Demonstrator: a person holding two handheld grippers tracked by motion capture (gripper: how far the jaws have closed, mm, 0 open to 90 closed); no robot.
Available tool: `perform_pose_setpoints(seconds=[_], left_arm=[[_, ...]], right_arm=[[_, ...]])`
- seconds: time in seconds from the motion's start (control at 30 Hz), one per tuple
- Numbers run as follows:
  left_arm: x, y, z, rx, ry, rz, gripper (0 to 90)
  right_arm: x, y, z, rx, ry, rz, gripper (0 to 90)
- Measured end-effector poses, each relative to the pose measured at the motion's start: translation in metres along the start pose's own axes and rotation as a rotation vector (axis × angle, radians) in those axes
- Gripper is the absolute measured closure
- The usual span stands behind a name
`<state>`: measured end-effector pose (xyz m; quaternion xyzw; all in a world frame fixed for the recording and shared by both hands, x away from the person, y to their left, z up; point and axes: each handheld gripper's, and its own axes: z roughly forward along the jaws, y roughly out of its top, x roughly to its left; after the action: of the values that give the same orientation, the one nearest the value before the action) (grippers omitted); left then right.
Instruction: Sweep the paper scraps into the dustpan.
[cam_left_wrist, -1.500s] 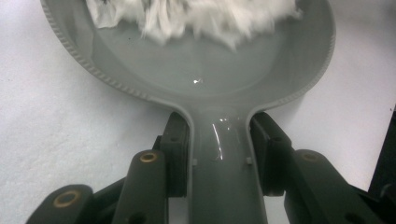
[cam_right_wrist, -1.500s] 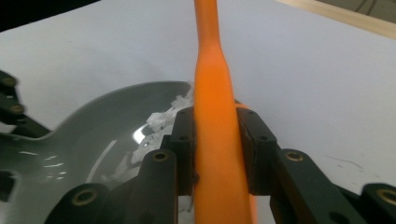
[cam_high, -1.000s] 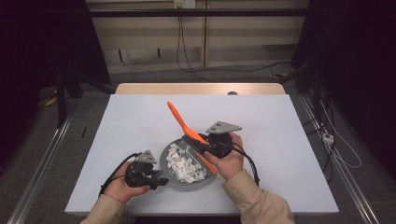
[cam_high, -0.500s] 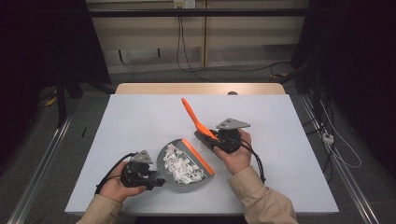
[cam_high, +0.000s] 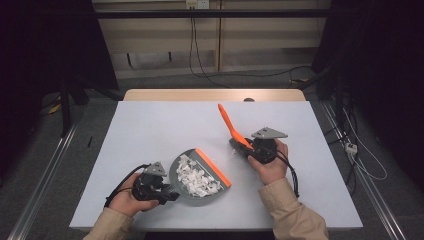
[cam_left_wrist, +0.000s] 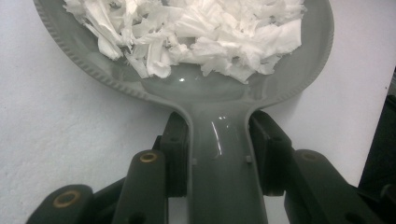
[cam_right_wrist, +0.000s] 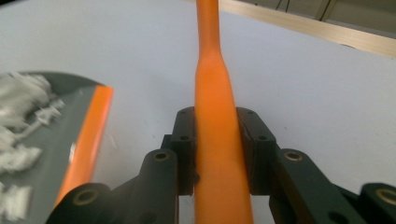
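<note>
Rightward across the pale table (cam_high: 150, 130) went the orange brush (cam_high: 231, 126), fingers gripping it; left fingers clamp the dustpan (cam_high: 200, 176).

In the left gripper view, the dustpan (cam_left_wrist: 187, 88) is cut off by the top edge, its handle by the bottom. In the right gripper view, the orange brush handle (cam_right_wrist: 212, 116) is cropped top and bottom, and the paper scraps (cam_right_wrist: 21, 126) are blurred

A white table (cam_high: 165, 125) bears a grey dustpan (cam_high: 200, 192) of paper scraps (cam_high: 197, 175).
</note>
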<state>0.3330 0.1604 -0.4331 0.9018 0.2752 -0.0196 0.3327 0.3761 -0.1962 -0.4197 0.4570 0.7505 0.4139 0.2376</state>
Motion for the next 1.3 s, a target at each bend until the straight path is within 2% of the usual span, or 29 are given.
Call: perform_pose_setpoints(seconds=[0.07,0.13,0.23,0.37,0.53,0.6,0.67,0.7,0.77,0.83,0.9,1.0,1.1,1.3], left_arm=[[0.000,0.001,0.001,0.003,-0.002,0.004,62.4],[0.000,0.003,0.002,0.006,-0.002,0.009,62.4],[0.000,0.004,0.003,0.007,-0.003,0.006,62.5],[-0.001,0.006,0.006,0.004,-0.007,0.002,62.5],[-0.001,0.008,0.008,0.006,-0.009,0.002,62.5],[-0.001,0.008,0.008,0.003,-0.009,-0.005,62.5],[0.000,0.009,0.008,0.005,-0.010,-0.003,62.5],[0.000,0.009,0.008,0.004,-0.010,-0.005,62.5],[0.000,0.009,0.008,0.002,-0.010,-0.008,62.5],[0.000,0.009,0.008,0.003,-0.010,-0.009,62.5],[0.000,0.009,0.008,0.001,-0.009,-0.008,62.5],[0.001,0.008,0.005,-0.006,-0.006,-0.005,62.5],[0.002,0.005,0.000,-0.014,-0.005,-0.004,62.6],[0.002,0.001,-0.008,-0.007,0.003,0.002,62.7]], right_arm=[[0.000,-0.004,0.003,0.000,-0.019,-0.022,71.5],[0.003,-0.006,0.005,-0.008,-0.001,-0.047,71.5],[0.018,-0.005,0.006,0.009,-0.002,-0.108,71.3],[0.032,-0.007,0.008,0.001,0.012,-0.093,70.9],[0.049,-0.004,0.011,-0.013,0.104,-0.065,71.0],[0.058,-0.003,0.013,-0.014,0.107,-0.079,71.0],[0.063,-0.002,0.014,-0.018,0.145,-0.058,71.0],[0.066,-0.002,0.015,-0.021,0.150,-0.053,71.0],[0.072,-0.001,0.015,-0.016,0.145,-0.084,70.9],[0.074,0.001,0.013,-0.038,0.167,-0.067,71.1],[0.076,0.004,0.010,-0.049,0.224,-0.023,71.5],[0.082,0.009,0.007,-0.060,0.202,-0.073,71.5],[0.077,0.013,0.004,-0.088,0.204,-0.057,71.5],[0.059,0.013,0.004,-0.092,0.141,-0.044,71.5]])
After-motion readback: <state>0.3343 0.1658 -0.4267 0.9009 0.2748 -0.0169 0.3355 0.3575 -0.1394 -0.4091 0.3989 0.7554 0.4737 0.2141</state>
